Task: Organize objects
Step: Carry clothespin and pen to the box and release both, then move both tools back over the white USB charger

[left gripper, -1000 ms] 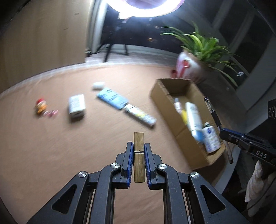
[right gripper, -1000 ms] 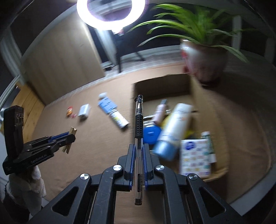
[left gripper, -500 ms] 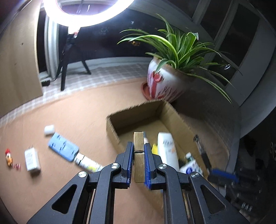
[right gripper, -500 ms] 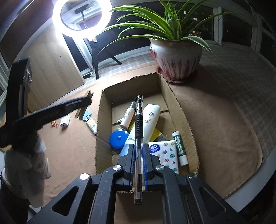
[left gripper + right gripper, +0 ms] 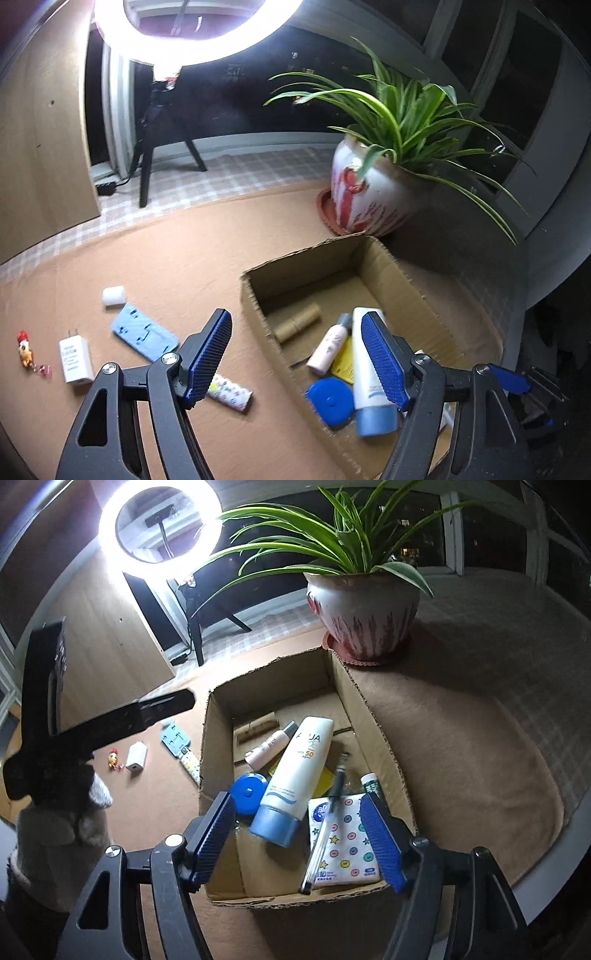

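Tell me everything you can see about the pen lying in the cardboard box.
The pen is a slim stick pen with a clear plastic barrel, a dark grip section and a dark tip end pointing toward the far side of the cardboard box. It lies flat and slightly diagonal near the box's front right, its barrel resting across the patterned tissue pack, beside the big white sunscreen tube. Nothing grips it: the right tongs hang open above it.
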`<act>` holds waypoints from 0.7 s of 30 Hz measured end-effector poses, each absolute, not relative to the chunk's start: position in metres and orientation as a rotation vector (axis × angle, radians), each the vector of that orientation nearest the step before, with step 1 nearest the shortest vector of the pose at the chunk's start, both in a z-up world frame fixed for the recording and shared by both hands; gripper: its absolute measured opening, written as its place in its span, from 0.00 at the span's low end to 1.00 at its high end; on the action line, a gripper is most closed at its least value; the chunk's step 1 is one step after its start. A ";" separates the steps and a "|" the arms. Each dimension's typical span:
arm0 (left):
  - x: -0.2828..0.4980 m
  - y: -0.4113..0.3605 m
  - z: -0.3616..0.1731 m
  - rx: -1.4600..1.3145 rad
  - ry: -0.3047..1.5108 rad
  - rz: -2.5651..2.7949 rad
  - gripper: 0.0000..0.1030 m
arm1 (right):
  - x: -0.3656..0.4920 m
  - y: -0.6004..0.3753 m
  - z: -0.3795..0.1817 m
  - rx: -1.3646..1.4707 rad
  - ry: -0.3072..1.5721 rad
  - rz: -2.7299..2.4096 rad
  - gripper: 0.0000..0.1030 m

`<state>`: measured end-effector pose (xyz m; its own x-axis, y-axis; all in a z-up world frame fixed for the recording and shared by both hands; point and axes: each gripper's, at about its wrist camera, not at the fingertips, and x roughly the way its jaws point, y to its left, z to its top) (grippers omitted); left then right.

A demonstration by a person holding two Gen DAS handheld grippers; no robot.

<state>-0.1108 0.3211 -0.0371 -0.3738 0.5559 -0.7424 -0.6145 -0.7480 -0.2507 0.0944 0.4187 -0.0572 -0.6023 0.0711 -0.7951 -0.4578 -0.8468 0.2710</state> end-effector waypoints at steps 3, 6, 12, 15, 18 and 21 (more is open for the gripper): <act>-0.108 0.303 -0.040 -1.145 0.071 2.144 0.73 | 0.093 0.415 -0.057 -1.197 0.669 2.491 0.65; -0.102 0.281 -0.049 -1.184 0.051 2.138 0.73 | 0.091 0.408 -0.056 -1.195 0.669 2.514 0.65; -0.091 0.229 -0.068 -1.252 0.047 2.167 0.73 | 0.083 0.393 -0.055 -1.198 0.664 2.550 0.65; -0.087 0.204 -0.074 -1.280 0.037 2.188 0.73 | 0.077 0.386 -0.055 -1.194 0.682 2.573 0.65; -0.086 0.181 -0.080 -1.306 0.032 2.215 0.73 | 0.068 0.376 -0.054 -1.196 0.673 2.601 0.65; -0.088 0.161 -0.084 -1.326 0.014 2.239 0.73 | 0.059 0.364 -0.051 -1.179 0.649 2.648 0.65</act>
<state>-0.0883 0.1606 -0.0838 -0.3757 0.4366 -0.8174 -0.4471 -0.8580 -0.2528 0.0586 0.3635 -0.0513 -0.6725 -0.0200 -0.7398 -0.3243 -0.8906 0.3189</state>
